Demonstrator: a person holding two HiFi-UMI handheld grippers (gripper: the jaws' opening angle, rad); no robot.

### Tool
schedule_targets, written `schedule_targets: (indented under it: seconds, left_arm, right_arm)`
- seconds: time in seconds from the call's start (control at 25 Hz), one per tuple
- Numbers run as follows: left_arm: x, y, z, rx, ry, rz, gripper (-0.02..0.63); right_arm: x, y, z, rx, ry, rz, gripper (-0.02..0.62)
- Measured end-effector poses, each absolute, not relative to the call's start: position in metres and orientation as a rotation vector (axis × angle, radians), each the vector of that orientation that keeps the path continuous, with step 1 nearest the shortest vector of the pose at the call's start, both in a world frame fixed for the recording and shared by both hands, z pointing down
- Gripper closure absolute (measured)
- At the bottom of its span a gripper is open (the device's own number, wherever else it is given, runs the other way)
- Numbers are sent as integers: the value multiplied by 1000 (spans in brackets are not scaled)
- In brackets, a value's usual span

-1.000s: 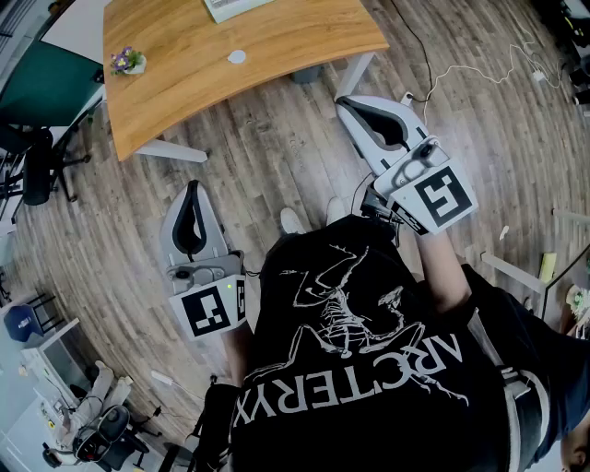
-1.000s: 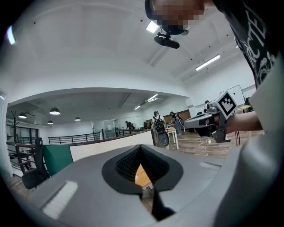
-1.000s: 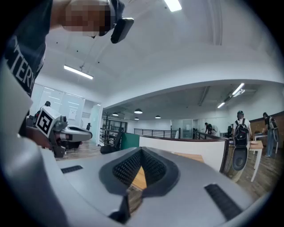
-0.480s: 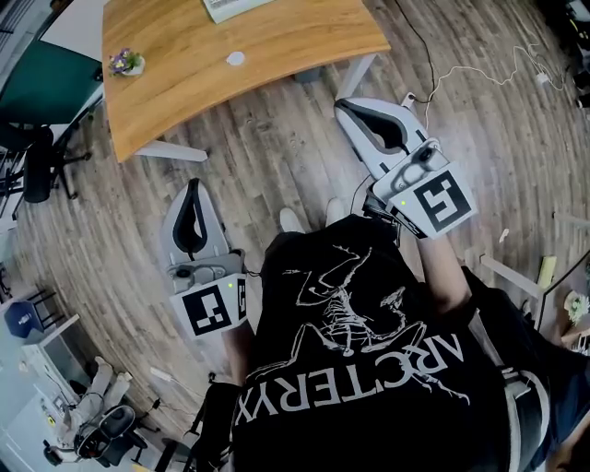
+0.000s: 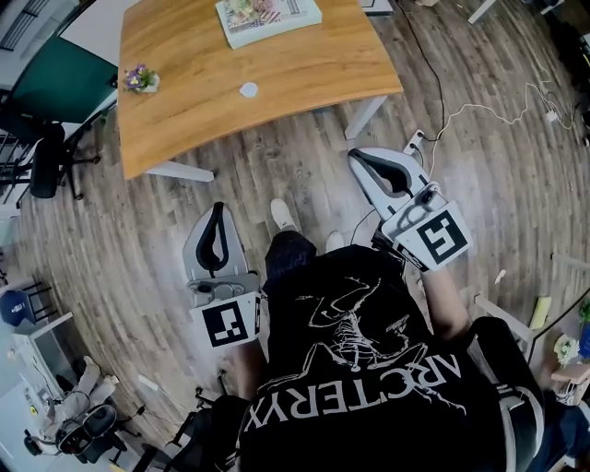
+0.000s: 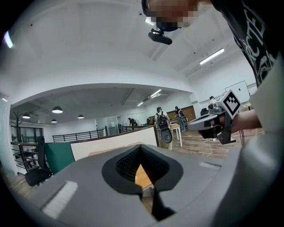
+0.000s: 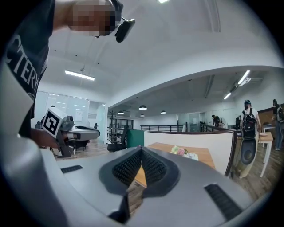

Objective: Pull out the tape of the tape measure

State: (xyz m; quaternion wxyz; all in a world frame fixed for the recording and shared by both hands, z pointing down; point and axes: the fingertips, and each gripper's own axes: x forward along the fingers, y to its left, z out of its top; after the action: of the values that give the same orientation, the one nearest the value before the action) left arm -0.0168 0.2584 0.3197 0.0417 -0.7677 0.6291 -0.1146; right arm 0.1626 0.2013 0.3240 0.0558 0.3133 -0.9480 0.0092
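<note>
Curved pale wooden tabletop (image 5: 304, 74): smooth, satin sheen, grain visible. Grey-brown plank floor (image 5: 120, 240): wood-look, matt, streaky. Shells of left gripper (image 5: 218, 208) & right gripper (image 5: 356, 157): light-grey plastic, smooth, matt. Their black ribbed pads (image 6: 126, 165): fine-textured, rubbery-looking. Black T-shirt (image 5: 369, 369): soft matt cloth w/ white print. Thick book (image 5: 267, 17): paper cover, slight gloss.

Table (image 5: 304, 74) ahead: book (image 5: 268, 18) far edge, flowers (image 5: 140, 78) left edge, round item (image 5: 248, 89) ctr; chair (image 5: 46, 161) left of table.
</note>
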Motion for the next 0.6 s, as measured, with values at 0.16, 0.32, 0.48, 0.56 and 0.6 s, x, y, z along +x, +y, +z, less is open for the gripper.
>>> schedule_targets:
  seconds: [0.16, 0.32, 0.48, 0.56, 0.6]
  left_arm:
    - [-38, 218, 322, -2343, 1923, -327, 594]
    - [-58, 164, 322, -2378, 1877, -287, 594]
    - [-93, 104, 318, -2460, 1856, -295, 594]
    - [-119, 74, 313, -2485, 1847, -289, 594]
    - [-132, 60, 309, -2491, 1846, -278, 594]
  right_arm:
    - [135, 165, 325, 919, -2908, 35, 589]
    - [98, 117, 325, 902, -2896, -1, 589]
    - [52, 61, 307, 913, -2886, -19, 589]
    - [28, 33, 301, 934, -2876, -4, 589]
    - [17, 21, 300, 949, -2870, 6, 589]
